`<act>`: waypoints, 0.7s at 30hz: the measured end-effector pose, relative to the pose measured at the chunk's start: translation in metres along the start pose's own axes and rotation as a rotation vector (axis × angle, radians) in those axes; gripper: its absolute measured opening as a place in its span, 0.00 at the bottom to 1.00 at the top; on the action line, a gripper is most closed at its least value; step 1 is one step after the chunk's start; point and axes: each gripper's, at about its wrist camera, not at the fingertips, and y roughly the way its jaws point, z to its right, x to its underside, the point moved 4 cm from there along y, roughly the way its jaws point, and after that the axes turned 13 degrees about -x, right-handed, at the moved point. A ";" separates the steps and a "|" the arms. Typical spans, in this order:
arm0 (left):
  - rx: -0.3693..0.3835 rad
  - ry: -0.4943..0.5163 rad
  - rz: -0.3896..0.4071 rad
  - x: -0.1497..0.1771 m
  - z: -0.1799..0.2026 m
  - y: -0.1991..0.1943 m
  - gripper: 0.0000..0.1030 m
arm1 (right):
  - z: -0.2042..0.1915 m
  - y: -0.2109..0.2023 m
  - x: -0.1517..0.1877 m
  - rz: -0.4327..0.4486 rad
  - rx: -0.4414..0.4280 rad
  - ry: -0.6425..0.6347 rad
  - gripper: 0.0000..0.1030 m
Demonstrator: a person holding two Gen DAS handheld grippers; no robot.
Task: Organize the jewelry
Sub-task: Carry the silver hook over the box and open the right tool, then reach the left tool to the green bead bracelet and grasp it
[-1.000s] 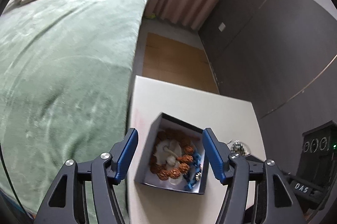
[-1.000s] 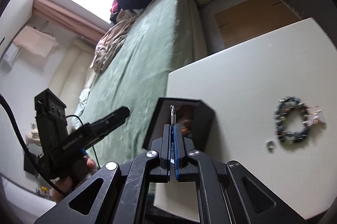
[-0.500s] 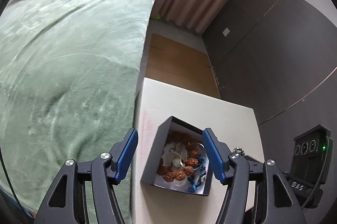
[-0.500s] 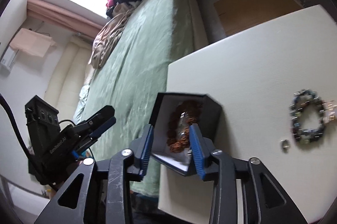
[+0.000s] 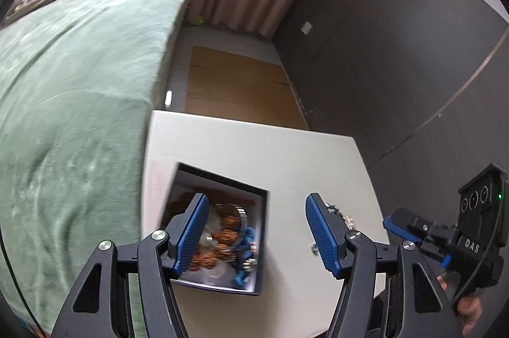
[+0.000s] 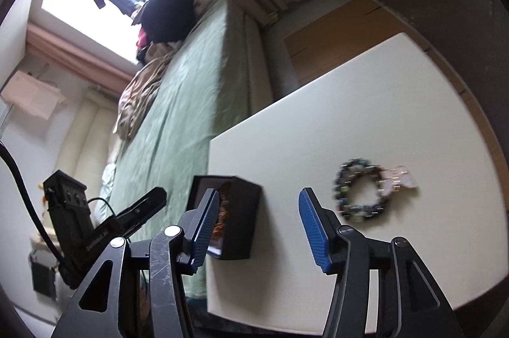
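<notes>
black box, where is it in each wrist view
Left wrist: the black box sits low centre, open top showing beads, partly behind the left claw's near finger.
Right wrist: low, left of centre, seen from the side.
Shared landmark: the white table, with the box near its bed-side edge.

Both handheld grippers angle downward, side by side. The left gripper [image 5: 256,226] holds its blue-padded jaws spread apart with nothing clamped between them. The right gripper [image 6: 259,225], its jaws having just been opening, also stands parted and empty; fingertips [image 5: 470,311] of the hand gripping it show at its handle.
</notes>
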 end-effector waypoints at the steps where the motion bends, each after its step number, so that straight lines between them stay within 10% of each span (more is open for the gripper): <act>1: 0.006 0.014 0.001 0.001 0.007 0.001 0.63 | 0.005 -0.005 -0.001 0.006 0.011 0.010 0.52; 21: 0.013 0.223 -0.060 0.029 0.113 0.058 0.53 | 0.090 -0.064 -0.008 0.032 0.126 0.155 0.53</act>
